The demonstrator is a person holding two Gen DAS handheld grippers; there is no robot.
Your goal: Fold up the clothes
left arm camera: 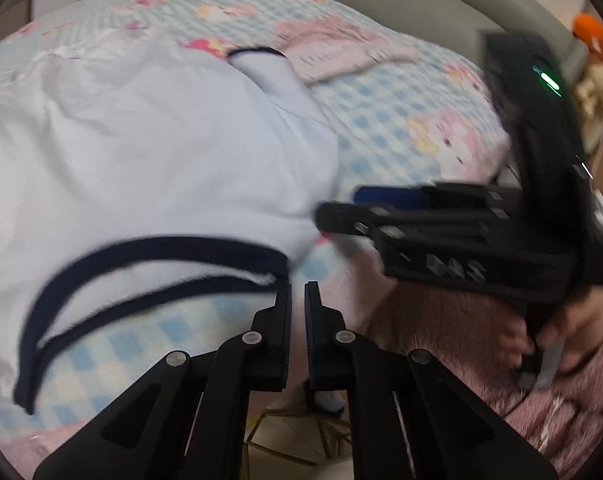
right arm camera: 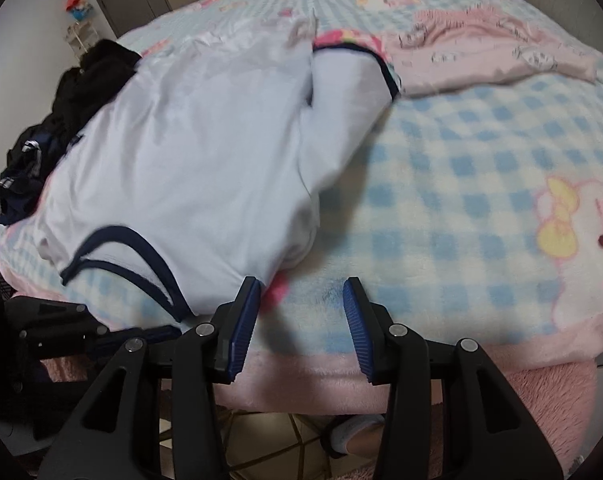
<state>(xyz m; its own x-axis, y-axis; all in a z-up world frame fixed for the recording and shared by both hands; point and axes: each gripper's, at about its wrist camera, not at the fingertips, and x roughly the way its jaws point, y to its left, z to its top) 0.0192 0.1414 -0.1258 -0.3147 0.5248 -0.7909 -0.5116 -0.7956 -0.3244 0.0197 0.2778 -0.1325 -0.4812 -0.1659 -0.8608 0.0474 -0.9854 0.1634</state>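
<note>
Blanket with blue checks is the landmark: on its left part lies a pale shirt with navy trim, neckline at the near edge, one sleeve laid inward, so seemingly part-folded, body still wide. Beyond it a pink garment lies loose. Left gripper hovers nearly closed, empty, by the collar; right gripper gapes wide, empty

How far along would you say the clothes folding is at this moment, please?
Early. Done: the white shirt lies spread on the checked blanket, one sleeve turned inward. In hand: nothing; the right tool is open and the left tool nearly shut and empty, both near the collar. Left: the shirt's folds, the pink garment, the dark pile.
</note>
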